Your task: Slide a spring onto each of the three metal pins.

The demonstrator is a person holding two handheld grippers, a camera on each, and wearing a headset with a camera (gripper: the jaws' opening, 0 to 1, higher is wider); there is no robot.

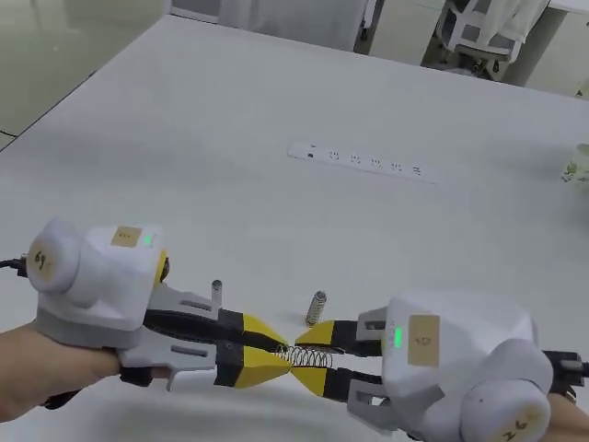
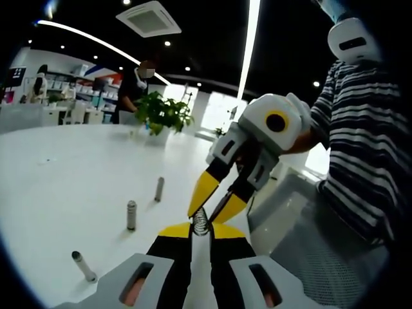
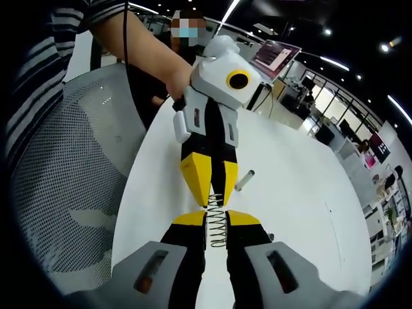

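Low over the near part of the white table (image 1: 276,110), the left gripper (image 1: 279,357) and the right gripper (image 1: 316,357) meet nose to nose. A thin coiled steel spring (image 1: 302,354) spans horizontally between them. Each pair of yellow-tipped fingers is clamped on one end of the coil. This two-ended hold looks like a handover or a re-grip. Judging by the task, the spring has to be held by one end, with its bore free and turned upright, before it can go over a pin.

Just beyond the fingertips stand a bare grey metal pin (image 1: 217,293) and, to its right, a spring-covered metal pin (image 1: 317,308), so one of the three appears done. The two stand upright and apart, which leaves room for fingers to come down around each.

The left gripper view adds a third metal pin (image 2: 84,266), nearest that camera. It is bare as far as I can tell and roughly in a row with the other two. The right gripper view makes the grip clearer than the head view does. There the coil lies well down the gap between the right gripper's own fingers, while the left gripper's fingers pinch only its far tip. A white power strip (image 1: 363,161) lies farther back on the table, well apart from the work.
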